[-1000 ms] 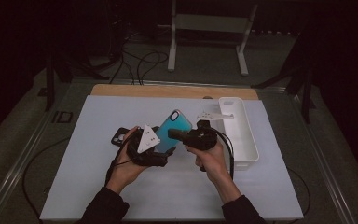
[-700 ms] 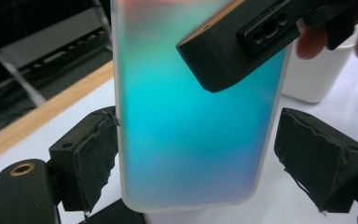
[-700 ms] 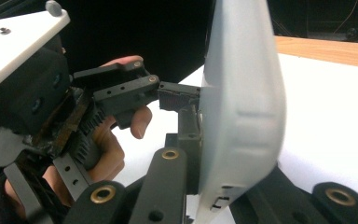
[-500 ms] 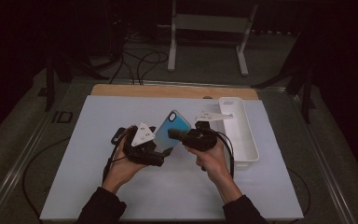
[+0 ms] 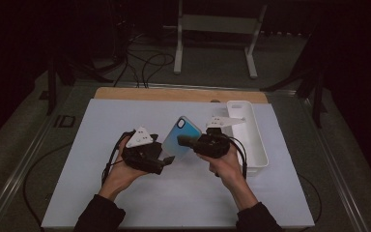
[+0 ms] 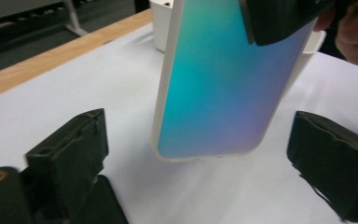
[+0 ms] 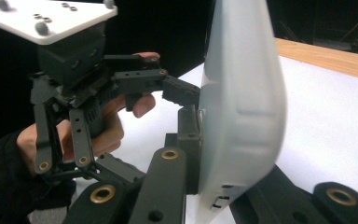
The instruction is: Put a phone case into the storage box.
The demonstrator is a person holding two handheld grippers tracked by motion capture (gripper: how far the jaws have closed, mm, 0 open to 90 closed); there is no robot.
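Spreading across most of the high view, the white table point(image 5: 125, 193) carries a white tray point(image 5: 256, 145) near its right edge, with a strip of bare wood point(image 5: 125, 93) along the far side. Above the table's middle, a phone case point(image 5: 181, 140) with a blue-to-violet back is held tilted in the air, clear of the surface. The right hand-held gripper point(image 5: 186, 141) is pinching it near its upper part; in the right gripper view the black jaws are pressed against both sides of the case's pale rim point(image 7: 242, 107). The left hand-held gripper point(image 5: 162, 162) sits just beside the case's lower end with its jaws spread wide, having just been opening; in the left gripper view the two black pads point(image 6: 70, 149) stand well apart on either side of the case's bottom edge point(image 6: 209, 102), touching nothing. A dark flat object point(image 6: 98, 205) lies on the table under the left jaw; what it is cannot be told.

By the look of it, a handover is essentially made: the case now rests with the right hand alone, the left having let go. What appears left is to carry the case wherever it belongs, possibly the tray close by on the right, and to set it down.
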